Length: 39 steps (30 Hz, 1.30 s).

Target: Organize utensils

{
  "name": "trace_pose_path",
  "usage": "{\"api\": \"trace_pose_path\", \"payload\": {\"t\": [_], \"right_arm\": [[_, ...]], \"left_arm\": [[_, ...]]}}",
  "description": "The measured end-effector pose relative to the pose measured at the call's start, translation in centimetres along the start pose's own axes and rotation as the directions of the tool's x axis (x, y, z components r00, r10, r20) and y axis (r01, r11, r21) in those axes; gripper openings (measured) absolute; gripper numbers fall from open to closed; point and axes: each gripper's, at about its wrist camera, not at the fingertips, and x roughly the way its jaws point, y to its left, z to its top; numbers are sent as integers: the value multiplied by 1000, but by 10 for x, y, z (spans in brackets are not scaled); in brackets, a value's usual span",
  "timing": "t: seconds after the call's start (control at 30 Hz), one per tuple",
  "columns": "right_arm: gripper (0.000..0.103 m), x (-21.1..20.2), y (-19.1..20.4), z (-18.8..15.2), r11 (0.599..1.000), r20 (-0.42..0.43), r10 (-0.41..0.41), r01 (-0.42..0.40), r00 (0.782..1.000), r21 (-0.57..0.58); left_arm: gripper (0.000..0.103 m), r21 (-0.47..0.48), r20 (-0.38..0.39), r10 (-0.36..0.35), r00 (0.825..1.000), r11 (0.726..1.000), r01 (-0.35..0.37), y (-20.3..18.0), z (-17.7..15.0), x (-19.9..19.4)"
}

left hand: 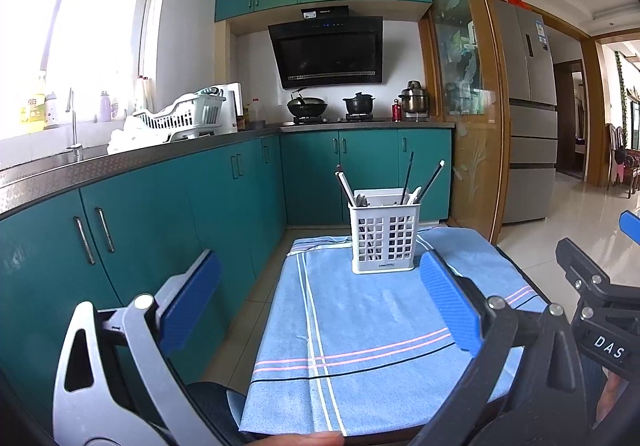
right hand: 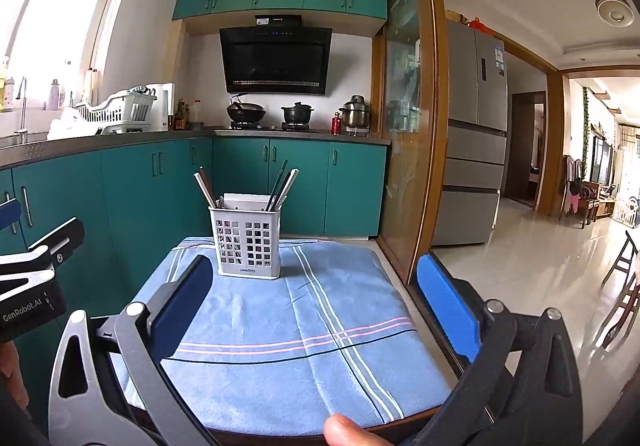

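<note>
Utensils (left hand: pixel 408 178) stand upright and leaning in a white perforated holder (left hand: pixel 383 242) at the far end of the desk (left hand: pixel 532 282), ahead of both claws. Starting from the left claw (left hand: pixel 320 302): its blue pads are spread wide apart with nothing between them, hovering over the near part of a light blue towel (left hand: pixel 360 330) with pink and white stripes that covers the desk. The right claw (right hand: pixel 316 306) is likewise wide open and empty, over the same towel, and the two claws sit side by side, each showing at the edge of the other's view. A fingertip (right hand: pixel 344 432) shows at the near edge in the right wrist view. The holder rests on the towel, slightly left of centre in the right wrist view, with dark and pale chopstick-like sticks poking out of its top; what else it holds cannot be made out. Beyond the desk, teal cabinets (left hand: pixel 224 198) run along the left and far walls, with a wok (left hand: pixel 307 105) and a black pot (left hand: pixel 359 104) on the stove, a white dish rack (left hand: pixel 188 118) on the counter to the left, and a silver refrigerator (left hand: pixel 528 118) on the right.
</note>
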Motion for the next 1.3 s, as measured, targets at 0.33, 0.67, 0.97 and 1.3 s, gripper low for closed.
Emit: {"api": "trace_pose_path", "payload": {"t": [0.33,0.67,0.97,1.3], "right_arm": [[100,2,-3,-1,1000,-5,3,-3,1000,1],[100,4,-4,-3,1000,-9,3,-3,1000,1],[100,4,-5,-3,1000,-8,4,-4,1000,0],[100,6,-6,-5,1000,-14,5,-5,1000,0]], "left_arm": [[99,0,-3,-1,1000,1000,1,0,-1,0],[99,1,-5,-1,1000,1000,1,-1,-2,1],[99,-3,-10,-9,1000,1000,9,1,-3,2],[99,13,-16,-7,1000,1000,7,-1,-4,6]]}}
